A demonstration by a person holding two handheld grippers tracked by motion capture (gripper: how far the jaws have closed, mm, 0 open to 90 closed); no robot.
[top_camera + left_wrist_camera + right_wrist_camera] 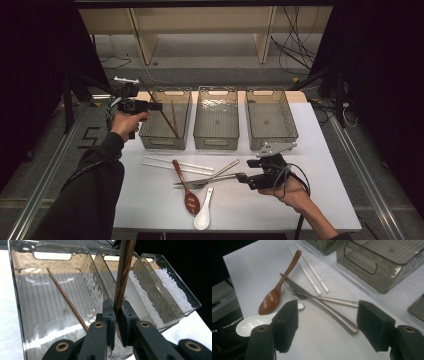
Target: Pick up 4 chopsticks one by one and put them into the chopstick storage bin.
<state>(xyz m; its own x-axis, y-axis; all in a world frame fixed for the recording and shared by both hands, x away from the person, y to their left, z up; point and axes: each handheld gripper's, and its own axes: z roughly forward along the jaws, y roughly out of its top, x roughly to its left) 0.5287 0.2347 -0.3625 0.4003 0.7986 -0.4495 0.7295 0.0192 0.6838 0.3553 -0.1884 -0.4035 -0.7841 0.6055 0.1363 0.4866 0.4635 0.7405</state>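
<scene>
- Your left hand-held gripper (116, 322) has its jaws clamped on a dark wooden chopstick (124, 272), gripping it near the lower end.
- In the left gripper view that chopstick rises steeply from the jaws; in the high view its long axis runs on a slant, upper end up and to the left, lower end down inside the left bin (150, 136).
- A second dark chopstick (66, 298) already lies on that bin's floor, running along its length.
- The middle bin (216, 142) and the right bin (272, 140) stand just beside it in a row; both look empty.
- Your right hand-held gripper (328, 323) hovers low over the tabletop (320, 165) with its jaws wide apart, gripping nothing.
- Just ahead of those jaws a fork (312, 297) and a knife (329, 311) lie crossed, handles toward you.
- Near them lie a brown wooden spoon (277, 288), a white ceramic spoon (252, 323) and two white chopsticks (313, 277) side by side.
</scene>
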